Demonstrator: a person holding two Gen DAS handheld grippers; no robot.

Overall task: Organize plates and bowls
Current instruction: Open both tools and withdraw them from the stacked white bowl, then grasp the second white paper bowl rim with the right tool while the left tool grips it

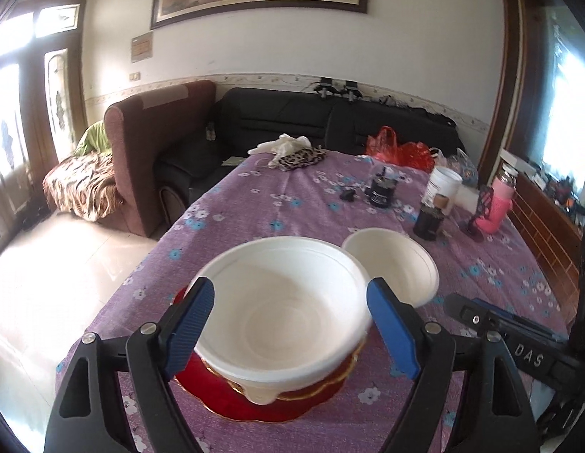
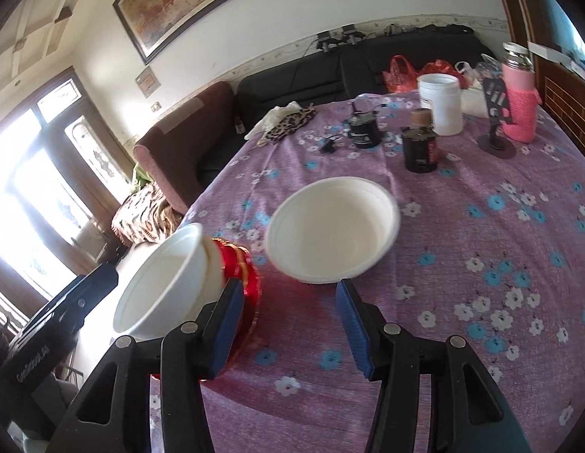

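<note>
1. Left claw [image 1: 288, 324]: spread wide, blue pads either side of the big white bowl [image 1: 281, 309], not pressing on it as far as I can see.
2. That bowl sits nested on another white bowl, both on a red plate [image 1: 232, 404] with gold trim, near the counter's [image 1: 300, 204] left edge.
3. Right claw [image 2: 288, 324]: spread, nothing between the pads, only purple floral cloth below.
4. Second white bowl [image 2: 332, 228]: on the counter just ahead of the right claw, beside the stack and apart from it.
5. Far side of the counter: white tub [image 2: 441, 104], two dark jars, pink bottle [image 2: 519, 90], red bags, leopard-print cloth [image 2: 290, 124].
</note>
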